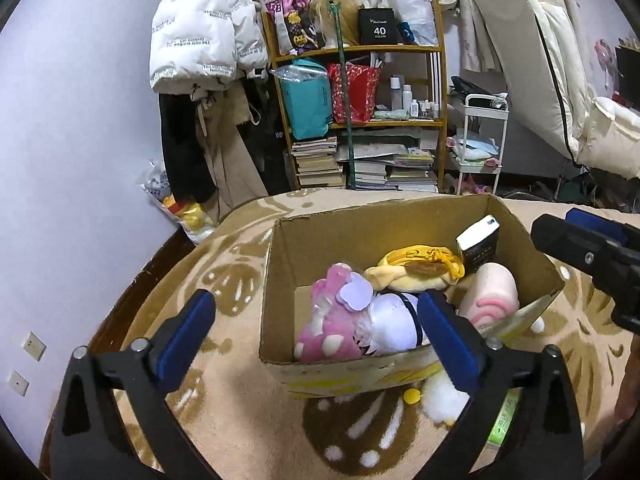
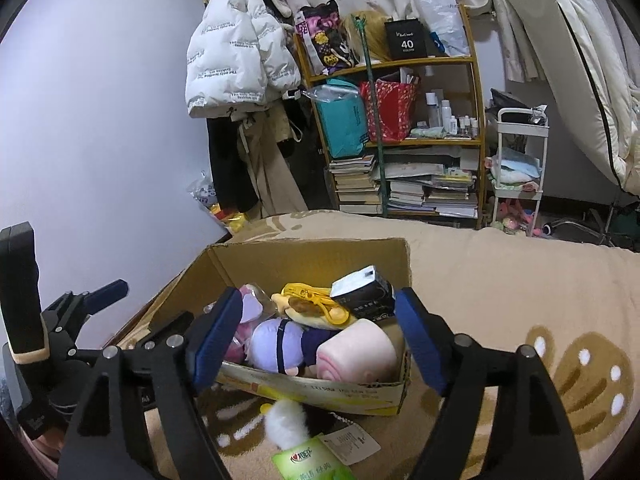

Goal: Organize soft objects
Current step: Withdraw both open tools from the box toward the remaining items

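A: How are the two grippers held?

B: The left gripper [image 1: 316,330] is held over the near edge of the box [image 1: 280,264], its blue pads spread wide, and nothing is gripped between them. The right gripper [image 2: 320,338] is likewise spread, and nothing is clasped; the box is framed between its pads. In the left view the right gripper is seen at the right edge, above the blanket [image 1: 240,420].

A: Where are the soft things found?

B: Most are packed in the box, which is set on the patterned blanket. A pink plush [image 1: 328,324] is laid at the near left corner, touching a lilac doll [image 1: 394,322] beside it. A yellow pouch [image 1: 416,266] is piled behind the doll, and a pink roll [image 1: 490,294] is tucked against the right wall. A black carton [image 1: 478,248] is propped upright at the back, just behind the pouch and the roll.

A: Is anything left outside?

B: A white fluffy toy [image 2: 286,422] with a small yellow ball is seen on the blanket, just in front of the box. A green packet [image 2: 308,460] is laid beside it, touching its lower edge in the right view.

A: And beyond the bed?

B: A shelf [image 1: 360,120] stacked with books and bags is seen against the wall, with a white jacket [image 1: 200,28] hung to its left.
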